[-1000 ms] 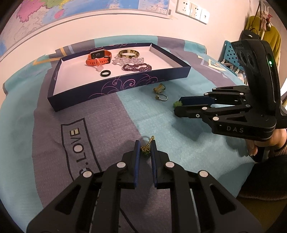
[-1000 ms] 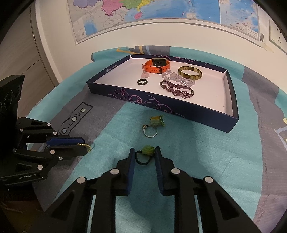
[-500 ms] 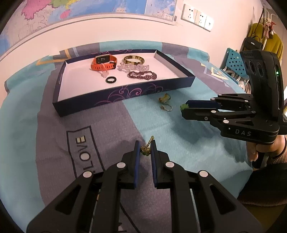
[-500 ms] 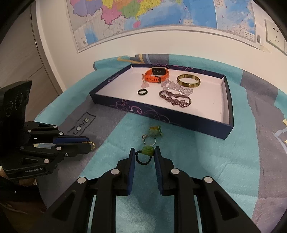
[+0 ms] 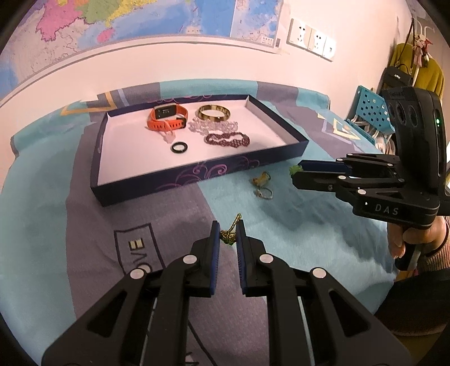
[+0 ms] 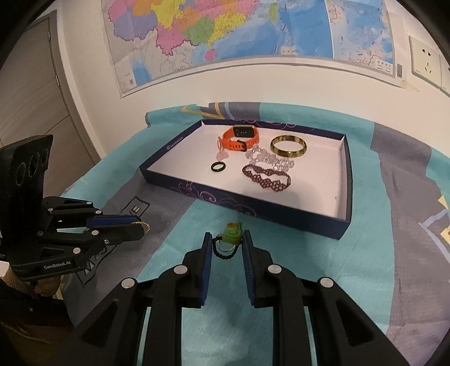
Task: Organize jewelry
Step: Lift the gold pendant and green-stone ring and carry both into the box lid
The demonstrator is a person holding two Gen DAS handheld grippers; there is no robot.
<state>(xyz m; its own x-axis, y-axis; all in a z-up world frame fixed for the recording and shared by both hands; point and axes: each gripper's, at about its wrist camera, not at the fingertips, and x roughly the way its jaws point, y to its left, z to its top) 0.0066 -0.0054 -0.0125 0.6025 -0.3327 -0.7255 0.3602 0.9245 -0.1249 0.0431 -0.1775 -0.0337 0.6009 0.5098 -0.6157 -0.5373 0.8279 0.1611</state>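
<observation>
Jewelry box (image 5: 270, 157) — holds watch (image 5: 167, 119), bangle (image 5: 213, 113), bracelets.

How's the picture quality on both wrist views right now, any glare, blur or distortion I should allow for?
Left wrist: sharp, fisheye bows the wall map, warm dim light, soft shadow under the right hand-held gripper. Right wrist: sharp centre, dark vignetted corners, tray edges curved, no glare.

White wall (image 6: 253, 84), colourful map (image 6: 225, 28) across top, sockets (image 5: 310, 38) at right. Teal-grey patterned cloth (image 5: 70, 211) over surface. Grey door (image 6: 31, 84) left. Clothes (image 5: 422, 70) hanging far right. Warm indoor light.
</observation>
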